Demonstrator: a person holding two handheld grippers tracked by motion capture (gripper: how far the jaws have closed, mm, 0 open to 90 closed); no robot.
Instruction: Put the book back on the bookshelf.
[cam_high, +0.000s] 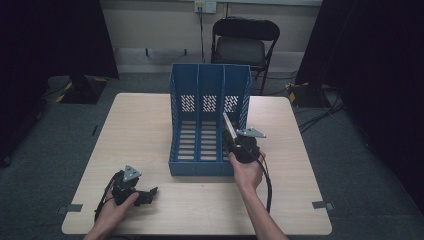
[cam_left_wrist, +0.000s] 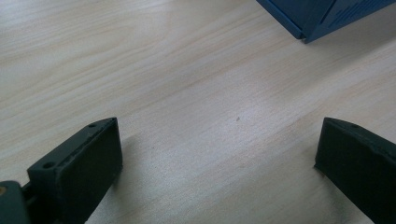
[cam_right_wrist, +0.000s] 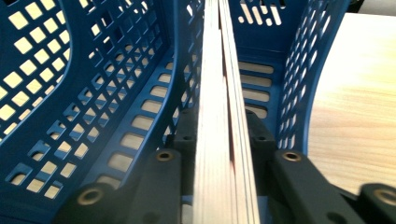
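Filing looks to be the step in hand: the right gripper (cam_right_wrist: 219, 154), jaws clamped on a thin booklet (cam_right_wrist: 224, 107) held edge-on, has it at the mouth of the right-hand slot of the blue file rack (cam_high: 210, 90). Next, I judge, it must slide straight in between the slot walls, then let go. The left gripper (cam_left_wrist: 219, 163) rests wide apart and empty on the pale wooden table (cam_high: 140, 125). Beyond stand a folding chair (cam_high: 245, 42), grey floor and dark curtains
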